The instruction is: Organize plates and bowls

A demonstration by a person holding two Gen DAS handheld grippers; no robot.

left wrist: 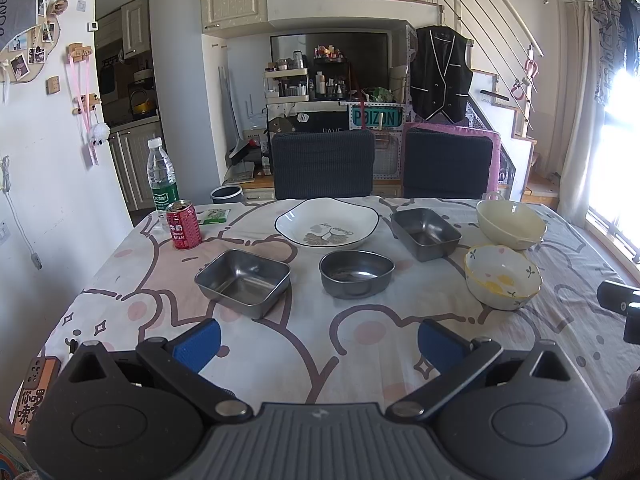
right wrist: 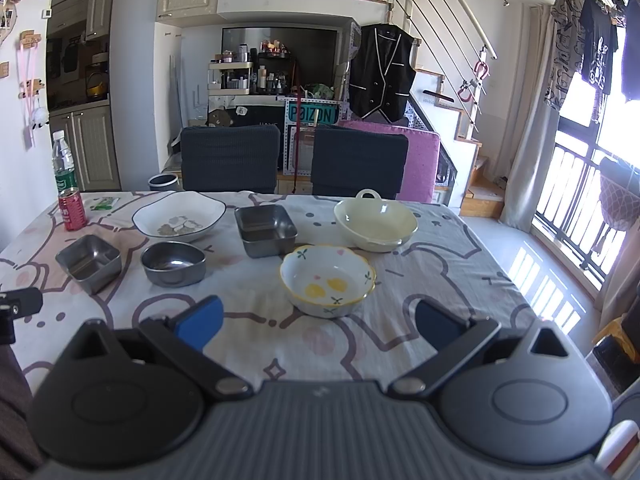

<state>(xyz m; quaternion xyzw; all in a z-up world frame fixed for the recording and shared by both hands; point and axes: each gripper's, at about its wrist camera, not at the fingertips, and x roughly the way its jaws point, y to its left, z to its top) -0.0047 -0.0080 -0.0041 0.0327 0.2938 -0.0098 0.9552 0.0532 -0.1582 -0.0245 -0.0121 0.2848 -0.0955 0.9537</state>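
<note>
In the left wrist view, the left tongs (left wrist: 318,346) hang spread wide and empty over the near tabletop (left wrist: 280,344). Six dishes stand apart around the plate (left wrist: 327,223), one of its kind, at the far middle: two square steel trays, tray one (left wrist: 243,282) in front-left of the plate and tray two (left wrist: 425,233) just right of it; one oval steel bowl (left wrist: 357,273) in front of the plate; one cream bowl (left wrist: 511,224) far right of it; one flowered bowl (left wrist: 503,276) right-front. Left of the plate are one can (left wrist: 183,230), one bottle (left wrist: 162,176) and one green packet (left wrist: 215,216).

In the right wrist view, the right tongs (right wrist: 318,330) are also wide and empty, near the flowered bowl. Only here the cream bowl's loop handle shows clearly, and the balcony rail (right wrist: 576,200). Only the left view shows the photo board (left wrist: 28,36).
</note>
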